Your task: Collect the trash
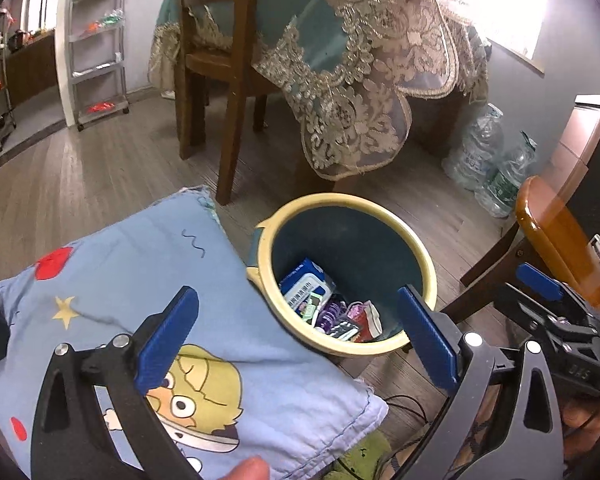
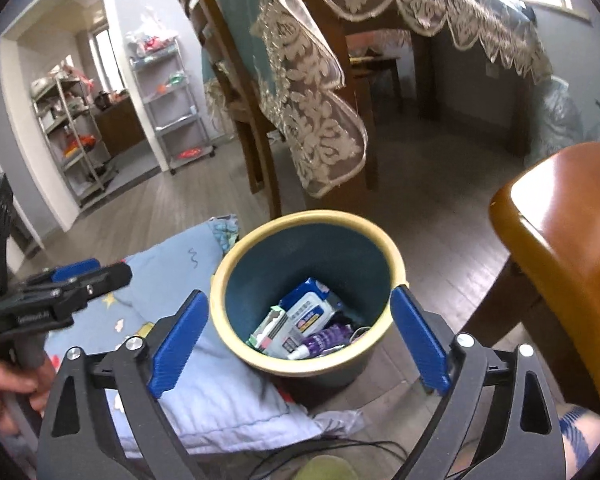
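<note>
Several wrappers and packets (image 2: 300, 328) already lie in our trash bin (image 2: 236, 264) beside the blue cushion (image 1: 132, 264); left gripper (image 1: 296, 336) and right gripper (image 2: 300, 340) hover above, jaws wide, empty. We judge collection nearly done.

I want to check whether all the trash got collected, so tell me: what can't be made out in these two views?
- Bottom of the bin: its near wall hides part of the pile in both views.
- Wipes pack: its label print is too small to read.
- Floor beside the cushion: the left hand-held gripper and right hand-held gripper cover it; both are open.
- Under the table: hidden by the tablecloth.
</note>
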